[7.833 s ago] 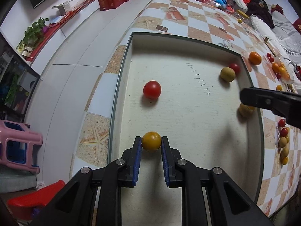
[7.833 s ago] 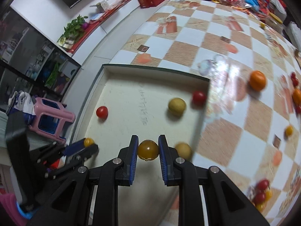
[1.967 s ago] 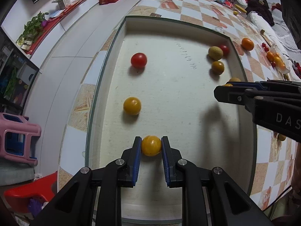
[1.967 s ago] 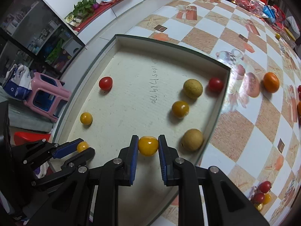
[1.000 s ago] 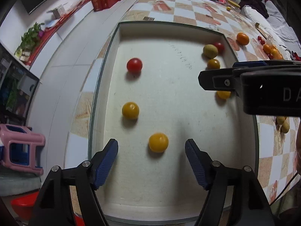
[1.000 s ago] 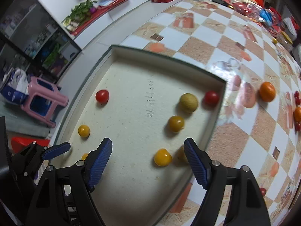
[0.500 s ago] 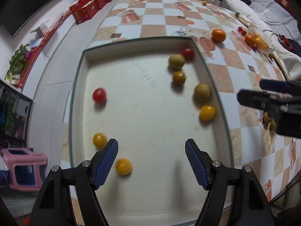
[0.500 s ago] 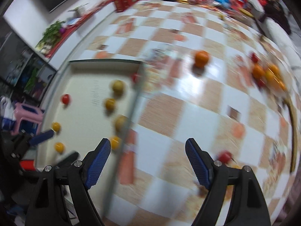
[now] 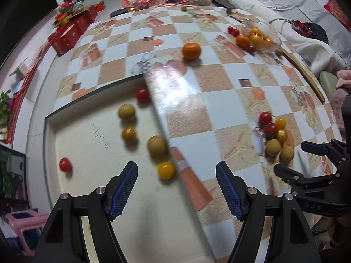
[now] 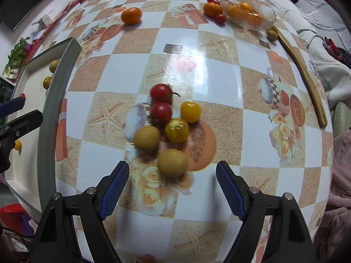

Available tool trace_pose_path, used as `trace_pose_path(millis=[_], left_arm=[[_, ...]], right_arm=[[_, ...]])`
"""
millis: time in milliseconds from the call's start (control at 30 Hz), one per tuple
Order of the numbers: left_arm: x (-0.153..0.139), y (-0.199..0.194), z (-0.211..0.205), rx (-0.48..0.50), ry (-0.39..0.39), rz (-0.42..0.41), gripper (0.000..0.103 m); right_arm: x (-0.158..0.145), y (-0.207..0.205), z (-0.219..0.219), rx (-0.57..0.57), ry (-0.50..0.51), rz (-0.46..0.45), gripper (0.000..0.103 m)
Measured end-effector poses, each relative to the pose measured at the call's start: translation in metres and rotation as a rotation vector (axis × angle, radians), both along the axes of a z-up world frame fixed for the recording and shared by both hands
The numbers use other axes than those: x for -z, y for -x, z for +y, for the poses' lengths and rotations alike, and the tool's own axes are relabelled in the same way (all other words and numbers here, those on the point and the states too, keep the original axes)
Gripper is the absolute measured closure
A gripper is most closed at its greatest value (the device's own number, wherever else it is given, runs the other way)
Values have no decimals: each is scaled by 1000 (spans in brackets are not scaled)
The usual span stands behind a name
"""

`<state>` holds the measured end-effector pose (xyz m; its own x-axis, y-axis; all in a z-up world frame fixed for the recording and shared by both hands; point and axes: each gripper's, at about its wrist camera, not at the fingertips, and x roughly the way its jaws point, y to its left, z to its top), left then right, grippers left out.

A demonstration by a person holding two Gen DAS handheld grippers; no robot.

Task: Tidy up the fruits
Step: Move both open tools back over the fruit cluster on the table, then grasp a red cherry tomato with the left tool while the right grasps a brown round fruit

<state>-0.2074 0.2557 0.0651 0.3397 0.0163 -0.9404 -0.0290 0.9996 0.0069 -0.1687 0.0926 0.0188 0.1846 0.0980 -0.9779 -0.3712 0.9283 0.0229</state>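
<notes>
Having just released two yellow tomatoes into the shallow cream tray (image 9: 50, 118), I am carrying both spread, empty grippers, left (image 9: 176, 188) and right (image 10: 172, 188), toward the small fruit cluster (image 10: 169, 129) on the checkered tabletop (image 10: 219, 70).

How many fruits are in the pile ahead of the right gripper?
6: two red tomatoes farthest, two yellow ones beside them, two tan fruits nearest the camera. None seems hidden.
</notes>
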Motion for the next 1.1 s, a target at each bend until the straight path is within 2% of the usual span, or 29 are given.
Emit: trace_pose_path(millis=[167, 233, 300, 467, 600, 800, 967, 1100], left_arm=[[4, -12, -25, 48, 8, 8, 28], [6, -15, -33, 60, 8, 15, 28], [8, -18, -38, 69, 10, 20, 28], [9, -30, -48, 94, 23, 20, 28], [11, -50, -63, 138, 56, 17, 28], [23, -79, -85, 178, 125, 35, 28], [41, -94, -93, 181, 123, 65, 28], [44, -98, -102, 212, 128, 74, 29]], right_arm=[[2, -3, -6, -5, -19, -16, 20], [4, -4, -7, -9, -28, -15, 30], [6, -5, -8, -14, -36, -5, 47], [6, -4, -7, -32, -41, -21, 55], [5, -4, -15, -27, -43, -26, 66], [2, -1, -27, -17, -62, -31, 68], [1, 3, -36, -2, -87, -39, 68], [0, 4, -36, 3, -94, -46, 68]])
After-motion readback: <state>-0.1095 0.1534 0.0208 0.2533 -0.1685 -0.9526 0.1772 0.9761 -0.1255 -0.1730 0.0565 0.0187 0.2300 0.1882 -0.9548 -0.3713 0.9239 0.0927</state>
